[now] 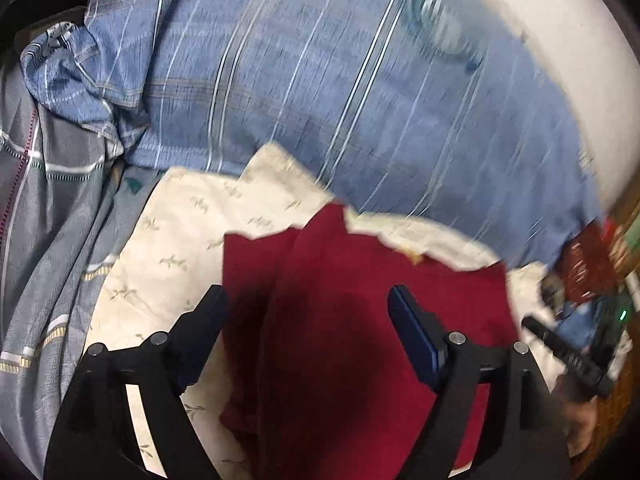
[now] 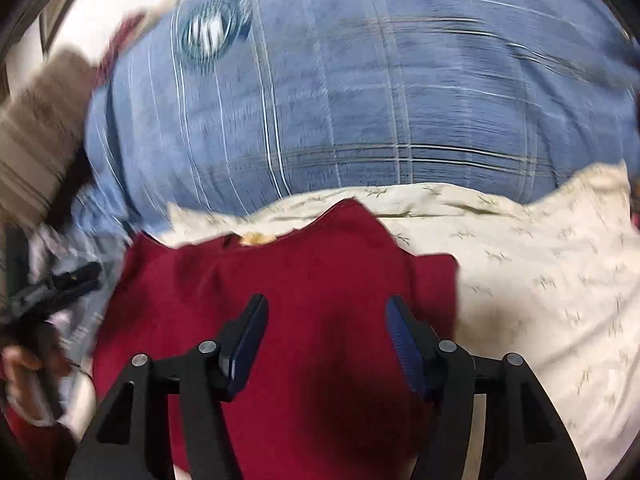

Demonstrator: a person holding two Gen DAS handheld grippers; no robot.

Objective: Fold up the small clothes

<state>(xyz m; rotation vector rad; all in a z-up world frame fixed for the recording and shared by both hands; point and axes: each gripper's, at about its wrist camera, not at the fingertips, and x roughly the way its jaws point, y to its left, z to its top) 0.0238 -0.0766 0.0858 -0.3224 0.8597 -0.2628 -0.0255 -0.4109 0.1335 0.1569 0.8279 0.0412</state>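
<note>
left wrist view: the left tool [image 1: 308, 312] hangs released, jaws spread wide with nothing between them, above a dark red garment [image 1: 360, 320] that lies on a cream leaf-print cloth [image 1: 180, 232]. behind is a blue plaid quilt [image 1: 320, 80] and, at the left, a grey plaid cover [image 1: 52, 200]. the red piece already shows a lengthwise crease down its left part. the picture is smeared, so the risk i see is a hasty pinch: closing on the middle of the fabric could gather the cream cloth beneath along with it.

right wrist view: the right tool [image 2: 326, 324] is likewise released and empty, poised over the same dark red garment [image 2: 280, 280], whose far edge shows a small tan label [image 2: 254, 238]. the left tool [image 2: 56, 284] shows at the left edge, off the garment's side. if the two tools grab unequal corners, the fold would likely come out skewed, or the soft layers could slide open.
</note>
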